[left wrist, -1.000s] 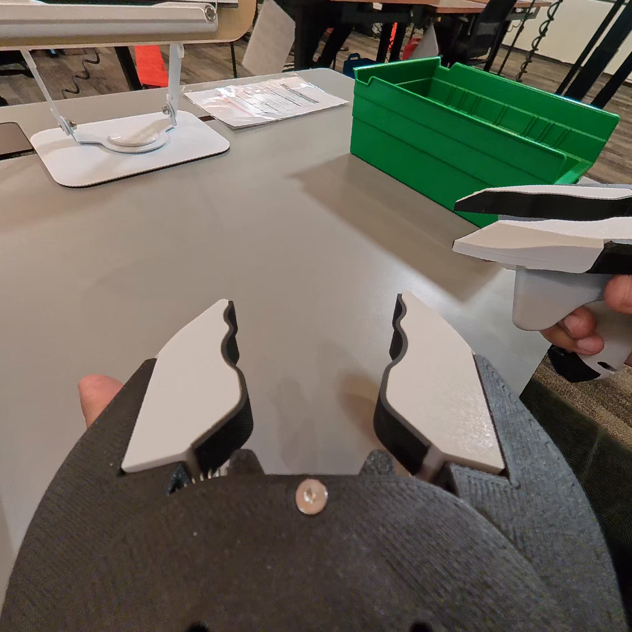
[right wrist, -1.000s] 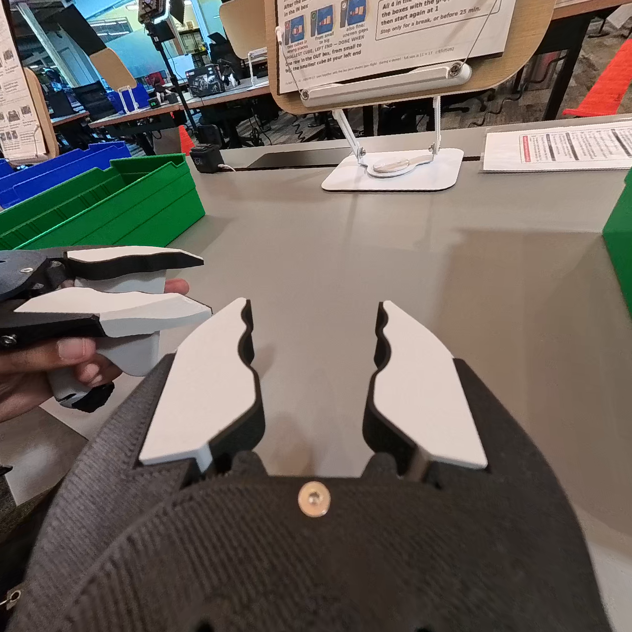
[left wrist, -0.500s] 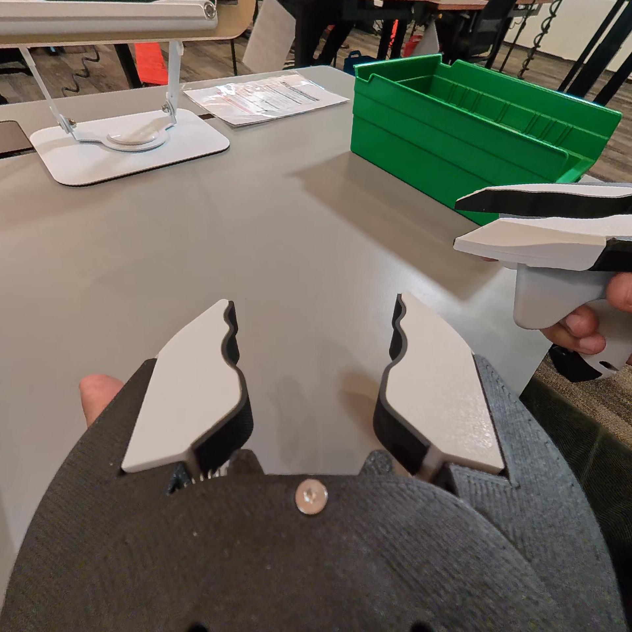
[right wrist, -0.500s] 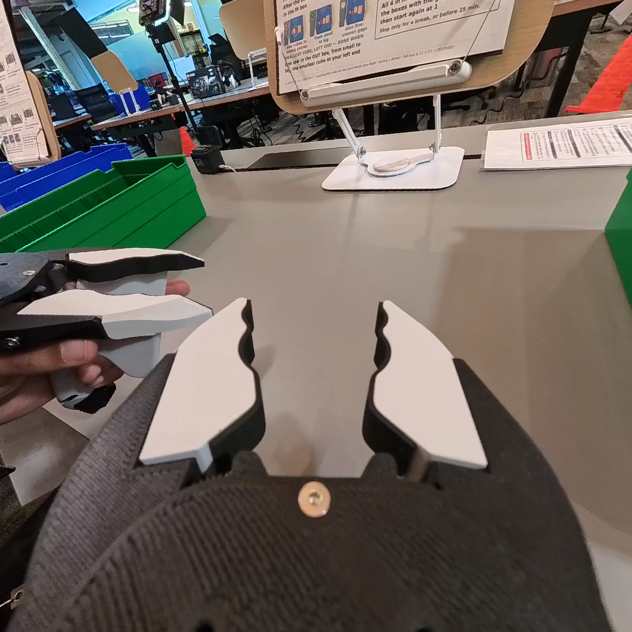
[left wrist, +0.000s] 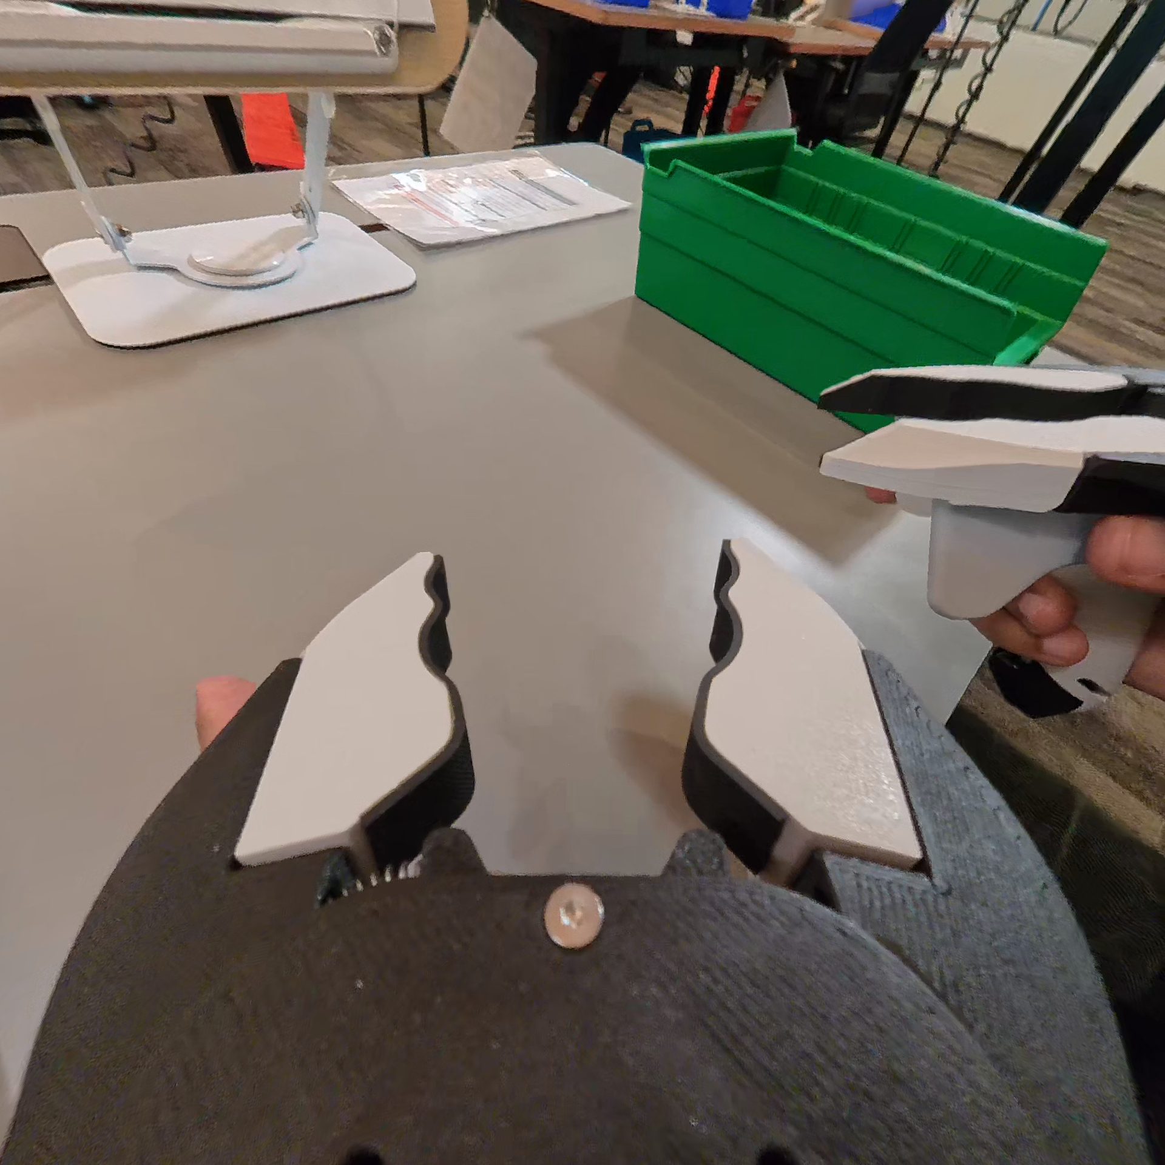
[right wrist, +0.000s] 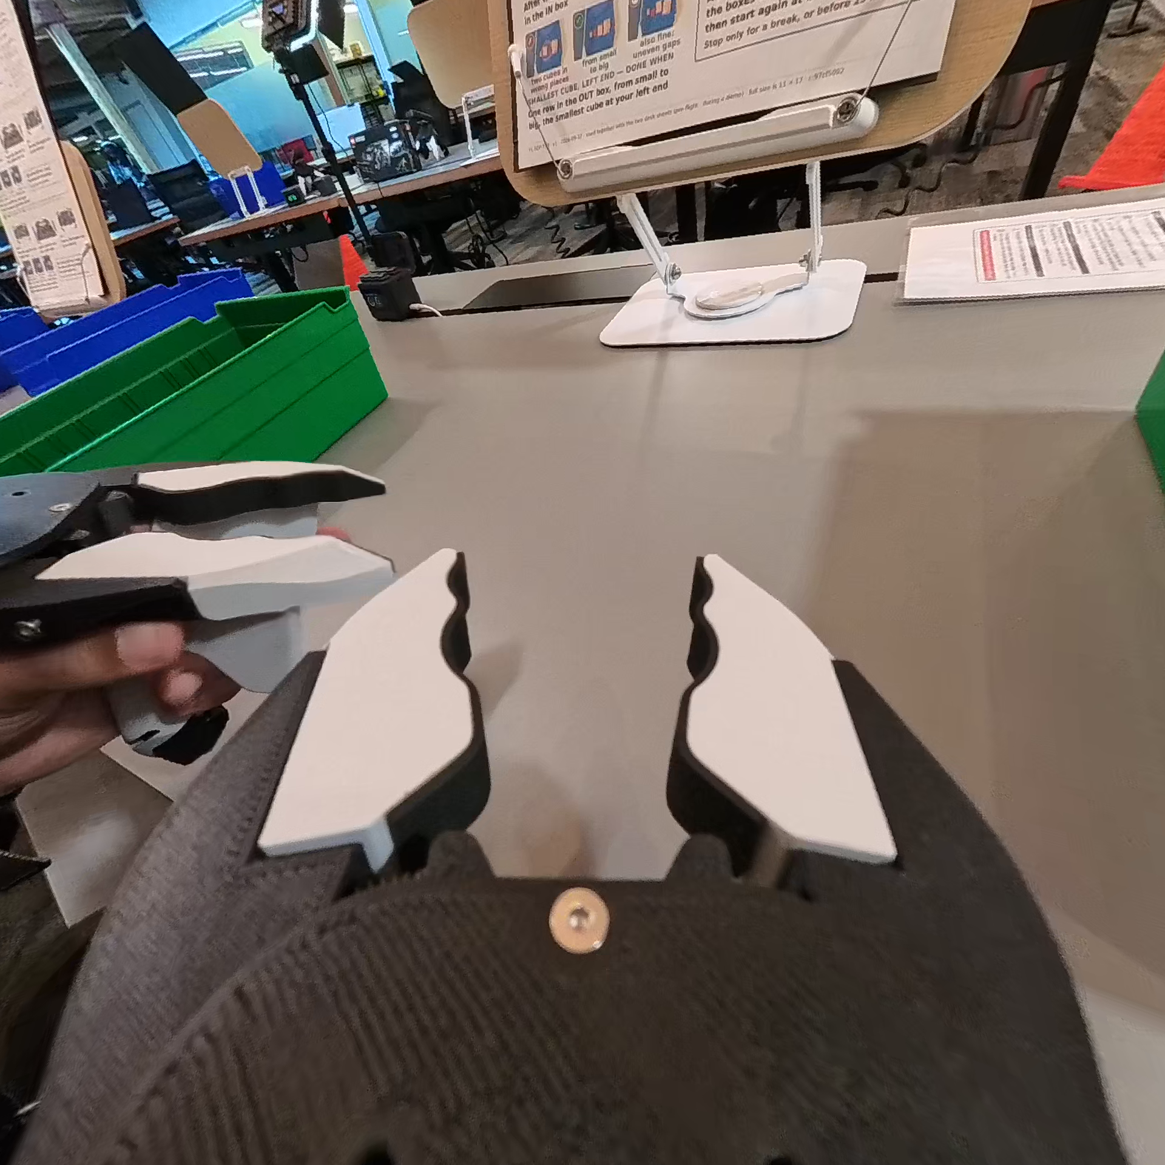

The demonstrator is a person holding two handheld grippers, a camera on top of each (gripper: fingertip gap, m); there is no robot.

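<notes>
- Grey table fills both views; other desks, blue bins and a carpeted floor sit far behind it.
- left gripper hangs over bare tabletop near the near edge, jaws spread wide, nothing between them.
- right gripper is also over bare tabletop, jaws apart, empty.
- The two grippers sit side by side, near each other but not touching; each shows in the other's view, gripped by a hand on a white trigger handle.
- Seen from the left view, the right gripper's fingers look a little apart, holding nothing.
- One green bin stands on the table at far right, interior looks empty as far as visible.
- Second green bin stands at far left, contents not visible.
- White document stand sits at far centre, holding a printed sheet on a wooden board.
- Laminated sheet lies flat between stand and right bin.
- Small black device with a cable sits at the far edge, just beside the left bin.
</notes>
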